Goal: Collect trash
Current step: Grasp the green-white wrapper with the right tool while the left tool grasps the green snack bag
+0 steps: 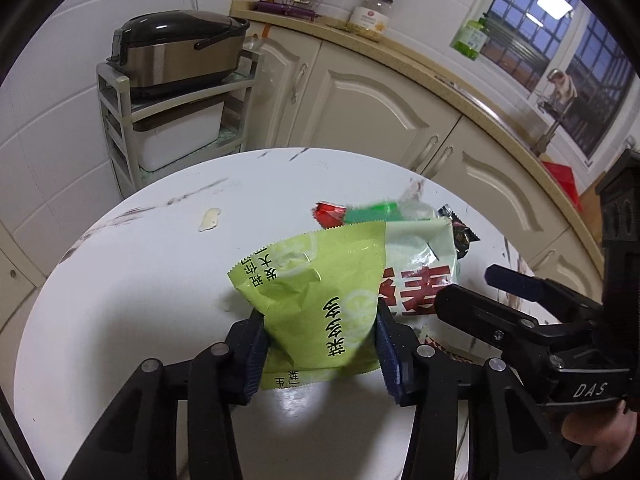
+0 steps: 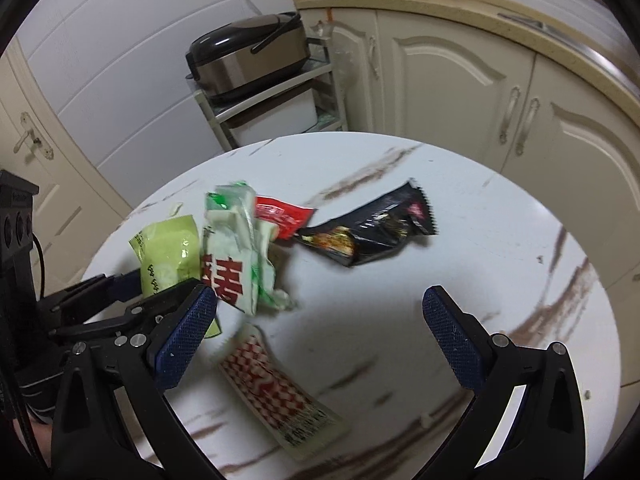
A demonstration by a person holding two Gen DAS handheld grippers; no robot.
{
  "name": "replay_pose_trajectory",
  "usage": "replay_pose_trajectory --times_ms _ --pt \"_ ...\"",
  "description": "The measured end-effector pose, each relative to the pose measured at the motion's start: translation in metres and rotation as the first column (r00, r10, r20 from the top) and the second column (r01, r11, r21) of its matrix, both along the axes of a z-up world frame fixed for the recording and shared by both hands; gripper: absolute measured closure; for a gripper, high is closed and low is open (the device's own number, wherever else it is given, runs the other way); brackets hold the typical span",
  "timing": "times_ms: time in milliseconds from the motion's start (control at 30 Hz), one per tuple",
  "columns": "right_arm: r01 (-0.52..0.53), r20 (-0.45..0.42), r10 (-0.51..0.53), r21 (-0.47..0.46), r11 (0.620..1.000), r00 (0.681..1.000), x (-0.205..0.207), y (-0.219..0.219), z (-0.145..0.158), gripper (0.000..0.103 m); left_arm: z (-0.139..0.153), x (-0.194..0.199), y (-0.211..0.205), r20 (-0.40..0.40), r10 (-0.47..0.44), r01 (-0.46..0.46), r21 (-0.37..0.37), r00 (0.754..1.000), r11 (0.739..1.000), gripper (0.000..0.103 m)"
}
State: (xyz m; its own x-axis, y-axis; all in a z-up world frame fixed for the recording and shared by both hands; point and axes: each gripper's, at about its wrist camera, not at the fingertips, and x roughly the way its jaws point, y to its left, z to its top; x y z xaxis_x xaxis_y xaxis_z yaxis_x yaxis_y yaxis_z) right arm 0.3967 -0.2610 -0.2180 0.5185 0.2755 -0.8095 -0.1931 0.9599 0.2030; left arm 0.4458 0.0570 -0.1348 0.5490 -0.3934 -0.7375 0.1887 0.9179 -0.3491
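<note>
Trash in hand: our left gripper (image 1: pixel 320 344) clamps the light-green crinkled plastic snack packet (image 1: pixel 320 292), lower centre of the left view.
Right gripper (image 2: pixel 320 340): we hold it spread wide, nothing between the pads.
Below it: red-and-white patterned flat wrapper (image 2: pixel 276 392) on the round white marble-look table (image 2: pixel 460 208).
Further out: white-and-green crumpled bag (image 2: pixel 236 256), small red sachet (image 2: pixel 280 216), black foil wrapper (image 2: pixel 372 228), mid-frame.

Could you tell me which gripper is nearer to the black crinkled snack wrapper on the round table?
Right. The right gripper hangs open with the black crinkled snack wrapper just ahead of it. The left gripper, shut on the lime-green packet, sits farther off, beyond the wrapper pile.
</note>
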Motion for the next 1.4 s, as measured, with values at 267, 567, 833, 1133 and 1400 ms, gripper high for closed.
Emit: replay_pose_trajectory --times_ms 267,567,833,1133,1400 --pt "-0.05 -0.035 0.053 0.076 0.996 0.998 0.016 0.027 -0.009 0.024 0.001 -0.034 0.022 0.024 0.022 -0.023 0.032 0.999 0.999 0.062" --pt "-0.125 0.015 0.124 0.102 0.987 0.992 -0.002 0.048 -0.004 0.064 0.011 -0.061 0.014 0.027 0.05 -0.051 0.046 0.998 0.998 0.062" --pt "-0.079 0.052 0.072 0.143 0.986 0.996 -0.036 0.006 0.016 0.069 0.029 -0.096 -0.01 0.051 0.02 -0.023 0.054 0.998 0.998 0.062" --pt "-0.019 0.098 0.001 0.18 0.983 0.995 -0.091 -0.05 0.033 0.07 0.057 -0.14 -0.061 0.09 -0.071 0.063 0.088 0.993 0.994 0.062" --pt "0.093 0.12 -0.123 0.229 0.969 0.985 -0.151 -0.122 0.037 0.071 0.07 -0.17 -0.134 0.108 -0.204 0.191 0.119 0.973 0.974 0.062"
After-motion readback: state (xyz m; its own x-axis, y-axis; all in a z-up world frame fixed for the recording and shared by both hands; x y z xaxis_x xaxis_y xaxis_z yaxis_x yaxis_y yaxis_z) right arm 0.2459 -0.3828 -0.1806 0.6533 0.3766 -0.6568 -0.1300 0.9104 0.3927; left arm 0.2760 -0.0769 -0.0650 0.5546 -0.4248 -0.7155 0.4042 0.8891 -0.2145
